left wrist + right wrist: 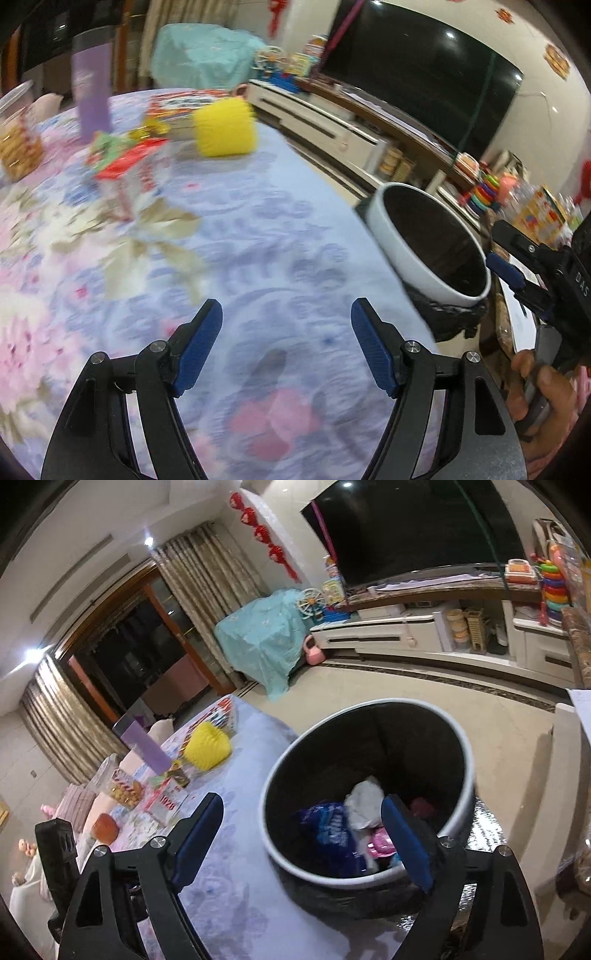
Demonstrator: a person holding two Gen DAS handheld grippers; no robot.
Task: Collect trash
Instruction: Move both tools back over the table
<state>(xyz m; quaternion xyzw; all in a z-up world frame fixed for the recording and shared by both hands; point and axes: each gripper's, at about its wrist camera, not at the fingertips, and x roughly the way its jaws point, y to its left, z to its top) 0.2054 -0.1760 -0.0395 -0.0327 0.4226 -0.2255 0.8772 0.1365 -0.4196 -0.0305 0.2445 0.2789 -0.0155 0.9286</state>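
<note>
**Both grippers empty, wrappers left on the far table**

Right gripper hangs with its blue pads spread wide and nothing between them, poised over the near rim of the round white bin with a black liner. Inside the bin lie a blue foil packet, a crumpled white tissue and something pink. Left gripper is likewise released and empty, aimed across the floral lilac tablecloth.

Remaining trash appears to sit at the far left of the table: a red and white wrapper beside green scraps, close to a yellow ribbed holder, a tall purple bottle and a clear jar of snacks.

Risks, as I judge them: that cluster is tight, so a wide reach could topple the bottle or grab the holder instead of the wrapper. Thin wrappers may also slip from the pads on the carry to the bin.
</note>
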